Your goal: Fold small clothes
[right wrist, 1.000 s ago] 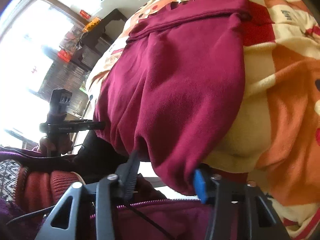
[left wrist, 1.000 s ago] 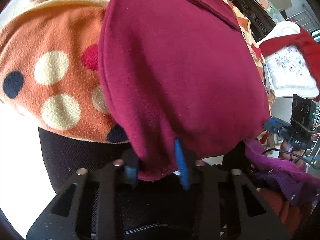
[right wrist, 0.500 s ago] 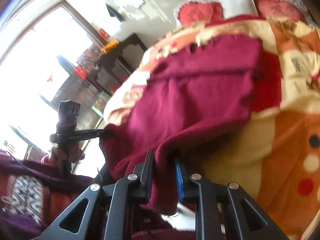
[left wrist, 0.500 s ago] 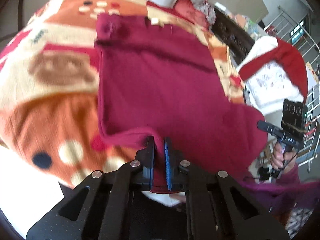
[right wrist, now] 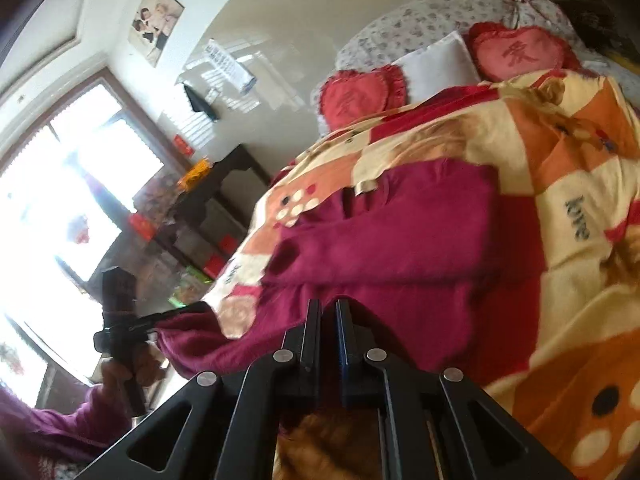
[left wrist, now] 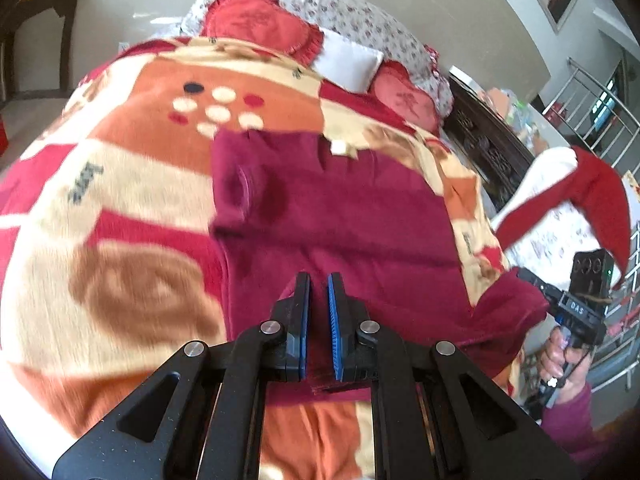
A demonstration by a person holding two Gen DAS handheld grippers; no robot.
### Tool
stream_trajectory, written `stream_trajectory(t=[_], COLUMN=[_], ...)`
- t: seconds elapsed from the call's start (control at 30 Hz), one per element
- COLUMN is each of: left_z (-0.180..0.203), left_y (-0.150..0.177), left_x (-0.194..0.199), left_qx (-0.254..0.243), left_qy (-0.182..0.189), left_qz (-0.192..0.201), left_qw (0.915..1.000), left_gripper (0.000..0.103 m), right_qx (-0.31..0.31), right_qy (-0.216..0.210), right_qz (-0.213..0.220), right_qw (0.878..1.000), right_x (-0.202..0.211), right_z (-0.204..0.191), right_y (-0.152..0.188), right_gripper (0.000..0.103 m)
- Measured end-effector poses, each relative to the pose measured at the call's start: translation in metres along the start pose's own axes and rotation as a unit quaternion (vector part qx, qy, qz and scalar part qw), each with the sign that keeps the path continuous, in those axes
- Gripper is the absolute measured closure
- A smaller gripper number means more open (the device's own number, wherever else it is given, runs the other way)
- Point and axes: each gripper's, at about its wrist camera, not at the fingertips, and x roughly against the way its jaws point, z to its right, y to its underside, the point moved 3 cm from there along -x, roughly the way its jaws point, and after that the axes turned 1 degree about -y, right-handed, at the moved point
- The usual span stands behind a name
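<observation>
A maroon garment (left wrist: 352,216) lies spread on a patterned orange, cream and red blanket (left wrist: 120,208) on a bed. My left gripper (left wrist: 318,280) is shut on the garment's near hem and holds it lifted above the blanket. My right gripper (right wrist: 328,306) is shut on the hem's other corner; it also shows in the left wrist view (left wrist: 536,280) at the right, pinching the cloth. The garment (right wrist: 400,248) has its far part folded over, with a sleeve cuff at the left. The left gripper shows in the right wrist view (right wrist: 160,318).
Red heart cushions (left wrist: 256,20) and a white pillow (left wrist: 348,64) lie at the bed's head. A white and red garment (left wrist: 568,208) lies on a surface at the right. A dark wooden cabinet (right wrist: 216,200) stands beside the bed, near a bright window (right wrist: 60,208).
Both grippers closed on the garment's hem and rose, lifting it up and over the bed. The views now look down along the whole garment.
</observation>
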Motion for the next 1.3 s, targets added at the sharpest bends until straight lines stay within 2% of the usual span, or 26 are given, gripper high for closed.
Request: stream_trajectory(t=[0.2, 0.4, 0.5, 0.6, 0.7, 0.8, 0.83, 0.87, 0.9, 0.93, 0.97, 1.03, 1.1, 1.3], left_z=[-0.001, 0.000, -0.008, -0.021, -0.033, -0.034, -0.031, -0.029, -0.026, -0.024, -0.022, -0.021, -0.022, -0.018], left_y=[-0.047, -0.088, -0.098, -0.108, -0.117, -0.118, -0.117, -0.115, -0.115, -0.114, -0.113, -0.109, -0.107, -0.104], left_x=[-0.027, -0.068, -0.088, -0.106, -0.120, -0.119, -0.116, -0.114, -0.114, -0.115, -0.117, -0.120, -0.124, -0.151], left_qx=[0.003, -0.001, 0.008, 0.016, 0.039, 0.036, 0.031, 0.023, 0.016, 0.006, 0.000, -0.001, -0.004, -0.045], left_qy=[-0.015, -0.037, -0.058, -0.098, -0.095, -0.090, -0.082, -0.076, -0.073, -0.073, -0.072, -0.064, -0.065, -0.091], left_qz=[0.021, 0.021, 0.013, 0.020, 0.013, 0.012, 0.013, 0.014, 0.013, 0.006, -0.002, -0.014, -0.016, -0.047], left_qw=[0.9997, 0.9991, 0.9982, 0.9949, 0.9946, 0.9952, 0.9961, 0.9968, 0.9971, 0.9973, 0.9974, 0.9979, 0.9977, 0.9937], left_gripper=[0.095, 0.095, 0.095, 0.095, 0.095, 0.095, 0.095, 0.095, 0.093, 0.080, 0.063, 0.047, 0.047, 0.047], right_qx=[-0.005, 0.003, -0.007, -0.014, -0.029, -0.040, -0.046, -0.049, -0.047, -0.039, -0.026, -0.004, 0.013, 0.036], right_qy=[0.037, 0.082, 0.103, 0.137, 0.152, 0.174, 0.166, 0.151, 0.141, 0.139, 0.148, 0.164, 0.170, 0.172], right_qz=[0.013, 0.032, 0.027, 0.019, 0.011, 0.016, 0.020, 0.023, 0.022, 0.016, 0.010, -0.004, -0.027, -0.049], right_qw=[0.999, 0.996, 0.994, 0.990, 0.988, 0.984, 0.985, 0.987, 0.989, 0.989, 0.989, 0.986, 0.985, 0.983], right_x=[-0.018, -0.038, -0.054, -0.073, -0.088, -0.093, -0.090, -0.088, -0.087, -0.089, -0.092, -0.101, -0.114, -0.139], right_z=[0.017, 0.033, 0.050, 0.072, 0.091, 0.101, 0.102, 0.101, 0.098, 0.095, 0.093, 0.091, 0.089, 0.089], right_y=[-0.034, -0.069, -0.083, -0.096, -0.102, -0.106, -0.106, -0.105, -0.104, -0.102, -0.099, -0.097, -0.094, -0.093], right_gripper=[0.097, 0.097, 0.100, 0.100, 0.100, 0.100, 0.099, 0.094, 0.074, 0.059, 0.044, 0.044, 0.044, 0.044])
